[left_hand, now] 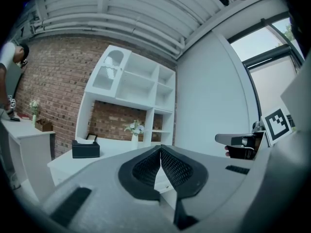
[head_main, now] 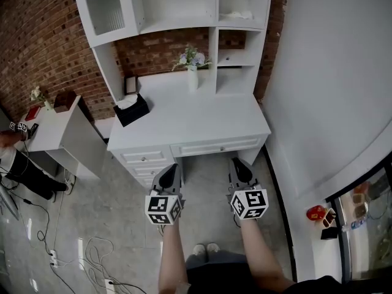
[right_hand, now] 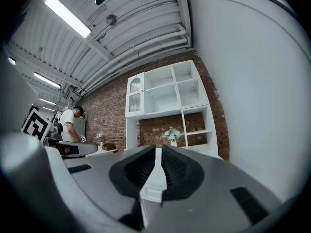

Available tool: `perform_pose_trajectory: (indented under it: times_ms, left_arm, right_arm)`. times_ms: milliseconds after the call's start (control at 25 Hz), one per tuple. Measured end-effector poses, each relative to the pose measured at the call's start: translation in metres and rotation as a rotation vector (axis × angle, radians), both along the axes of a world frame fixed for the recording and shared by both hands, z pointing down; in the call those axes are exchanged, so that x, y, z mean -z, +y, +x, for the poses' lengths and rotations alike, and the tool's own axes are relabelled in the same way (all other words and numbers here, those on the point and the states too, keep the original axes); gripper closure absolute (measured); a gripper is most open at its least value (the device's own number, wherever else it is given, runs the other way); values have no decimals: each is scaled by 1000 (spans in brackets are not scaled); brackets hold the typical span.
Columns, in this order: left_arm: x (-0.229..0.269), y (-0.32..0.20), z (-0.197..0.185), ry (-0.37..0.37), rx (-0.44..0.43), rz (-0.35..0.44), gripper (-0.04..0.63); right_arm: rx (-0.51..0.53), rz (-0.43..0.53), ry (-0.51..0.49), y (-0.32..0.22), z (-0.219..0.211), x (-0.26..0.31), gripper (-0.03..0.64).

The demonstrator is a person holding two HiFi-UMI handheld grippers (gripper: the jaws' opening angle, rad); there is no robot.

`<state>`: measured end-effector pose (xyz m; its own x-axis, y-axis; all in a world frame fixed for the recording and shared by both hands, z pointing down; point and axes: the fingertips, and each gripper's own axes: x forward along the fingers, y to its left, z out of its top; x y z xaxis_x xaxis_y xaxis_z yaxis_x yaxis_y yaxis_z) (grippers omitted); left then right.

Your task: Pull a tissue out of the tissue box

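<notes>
**Item:** black rectangular tissue box (head_main: 131, 110), with a white tissue (head_main: 127, 101) standing up out of its top slot.
**Location:** on the top of the white wooden desk (head_main: 226, 118), at the left rear, near the desk's left edge. Neither gripper touches it.

**Left gripper** (head_main: 172, 168): held over the floor in front of the desk's drawer column, well apart from the box and pointing toward the desk. Its jaws are pressed together tip to tip, with nothing between them.

**Right gripper** (head_main: 236, 162): held beside the left one, in front of the desk's long centre drawer. Its jaws stand a narrow slit apart, with nothing in the slit.

**Also on the desk:**
- Slim white vase of pale flowers (head_main: 193, 72), at the rear centre.
- Small dark-framed picture (head_main: 130, 84), just behind the box.
- White open-shelf hutch (head_main: 177, 5), rising from the desk's rear edge.

**Around the desk:**
- Red brick wall (head_main: 37, 35), behind the desk.
- Lower white side table (head_main: 58, 124), to the desk's left.
- Loose white cables (head_main: 92, 253), on the grey floor to the front left.
</notes>
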<state>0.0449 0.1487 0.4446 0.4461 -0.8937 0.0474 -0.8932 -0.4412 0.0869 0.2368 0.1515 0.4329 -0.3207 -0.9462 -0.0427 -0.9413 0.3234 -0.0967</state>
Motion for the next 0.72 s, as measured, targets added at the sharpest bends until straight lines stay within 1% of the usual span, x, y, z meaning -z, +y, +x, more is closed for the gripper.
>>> perform_pose_trajectory:
  times_ms: [40, 80, 120, 160, 320, 560, 720]
  left_arm:
    - [0, 0, 1, 3, -8, 1, 586]
    - [1, 0, 3, 5, -16, 2, 526]
    - [1, 1, 4, 6, -21, 4, 492]
    - [0, 1, 5, 5, -22, 7, 489]
    - [-3, 2, 4, 3, -8, 9, 399]
    - [-6, -1, -2, -5, 40, 13, 353]
    - [-6, -4, -5, -8, 63, 15, 339]
  right_arm:
    - [0, -1, -2, -1, 1, 0, 595]
    - [1, -2, -4, -1, 1, 0, 594]
    - [2, -3, -7, -1, 2, 0, 594]
    - [3, -4, -9, -2, 3, -1, 594]
    - [12, -10, -12, -3, 3, -4, 594]
    - [22, -28, -12, -11, 4, -12, 594]
    - [22, -33, -22, -17, 7, -15, 594]
